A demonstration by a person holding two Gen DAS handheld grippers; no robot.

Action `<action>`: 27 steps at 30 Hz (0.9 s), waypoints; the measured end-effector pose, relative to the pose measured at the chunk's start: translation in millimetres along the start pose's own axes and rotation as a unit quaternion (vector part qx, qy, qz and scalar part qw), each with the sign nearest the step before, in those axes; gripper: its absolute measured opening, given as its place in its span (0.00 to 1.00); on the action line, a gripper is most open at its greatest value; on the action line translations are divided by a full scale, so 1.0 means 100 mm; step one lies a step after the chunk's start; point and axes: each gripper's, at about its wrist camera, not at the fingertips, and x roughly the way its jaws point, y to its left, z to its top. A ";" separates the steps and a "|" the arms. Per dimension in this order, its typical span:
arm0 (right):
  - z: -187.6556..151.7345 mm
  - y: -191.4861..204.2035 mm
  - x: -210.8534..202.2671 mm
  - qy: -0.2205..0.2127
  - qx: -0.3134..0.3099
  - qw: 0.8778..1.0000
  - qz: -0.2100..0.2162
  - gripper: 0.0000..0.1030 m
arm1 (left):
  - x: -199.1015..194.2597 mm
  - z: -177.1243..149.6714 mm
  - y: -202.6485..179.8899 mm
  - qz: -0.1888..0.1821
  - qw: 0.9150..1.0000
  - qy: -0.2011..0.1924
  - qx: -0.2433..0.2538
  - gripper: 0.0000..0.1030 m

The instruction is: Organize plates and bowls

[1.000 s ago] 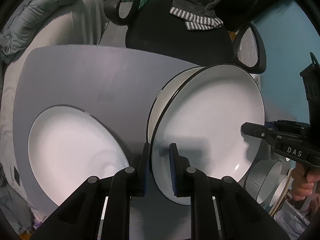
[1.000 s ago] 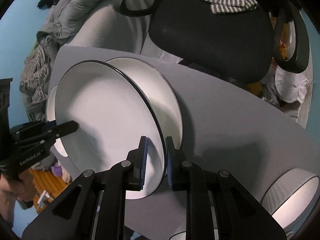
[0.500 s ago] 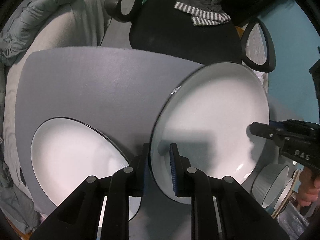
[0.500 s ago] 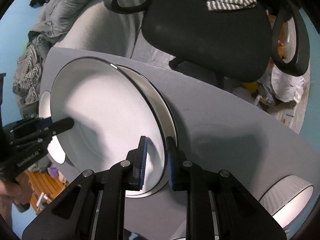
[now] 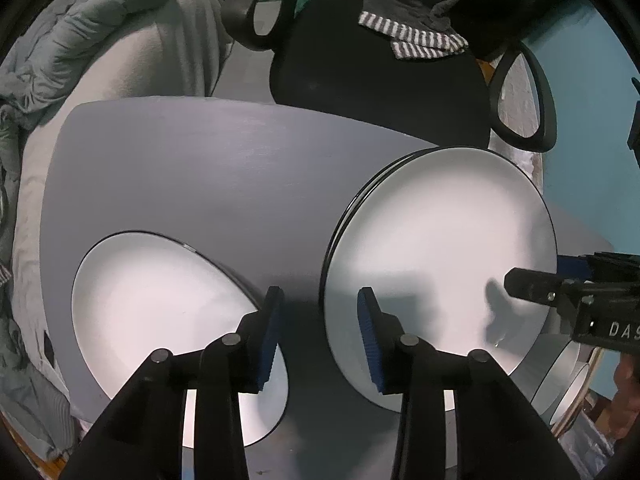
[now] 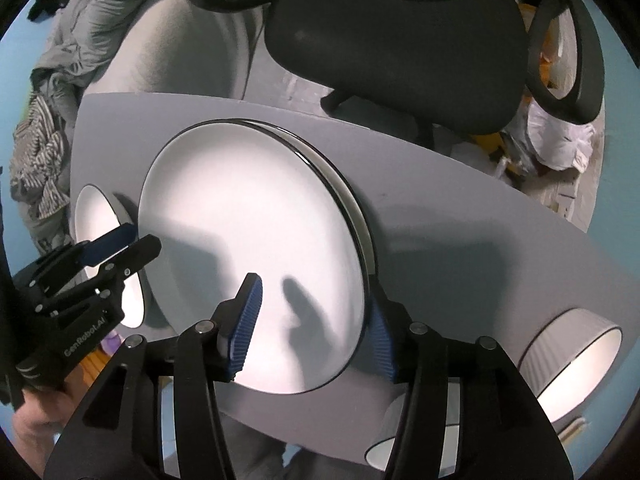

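A white plate with a black rim [image 5: 440, 248] lies stacked on a second like plate on the grey table [image 5: 208, 168]; the stack also shows in the right wrist view [image 6: 248, 240]. My left gripper [image 5: 318, 336] is open, its jaws standing either side of the stack's left edge, holding nothing. My right gripper [image 6: 312, 328] is open, its jaws straddling the stack's right edge; it also shows in the left wrist view [image 5: 532, 282]. Another white plate [image 5: 160, 312] lies alone at the left, partly behind my left fingers.
Grey-sided white bowls stand at the table's right end [image 6: 572, 364] and near edge [image 6: 396, 436]. A black office chair [image 5: 376, 64] with a striped cloth stands behind the table. A grey sofa with bedding [image 5: 100, 40] is at the back left.
Both grippers have opened and let go of the plate, which now lies flat on the plate beneath it instead of tilted above it.
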 end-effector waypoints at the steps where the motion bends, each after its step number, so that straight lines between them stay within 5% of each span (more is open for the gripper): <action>1: 0.00 0.00 -0.01 0.001 0.001 1.000 -0.003 0.51 | -0.01 -0.02 0.01 0.000 1.000 0.000 0.000 0.37; 6: -0.01 0.08 -0.05 -0.009 -0.013 0.998 -0.055 0.55 | -0.04 -0.08 0.04 -0.007 1.000 0.001 -0.009 0.39; 13: -0.12 0.21 -0.17 -0.030 -0.041 0.996 -0.075 0.56 | -0.18 -0.25 0.11 -0.009 1.000 -0.008 -0.021 0.46; 16: -0.21 0.31 -0.26 -0.048 -0.063 0.993 -0.091 0.63 | -0.31 -0.34 0.14 -0.006 1.000 -0.019 -0.021 0.55; 27: -0.54 0.66 -0.66 -0.110 -0.128 0.977 -0.134 0.70 | -0.81 -0.64 0.19 0.001 0.998 -0.055 -0.003 0.59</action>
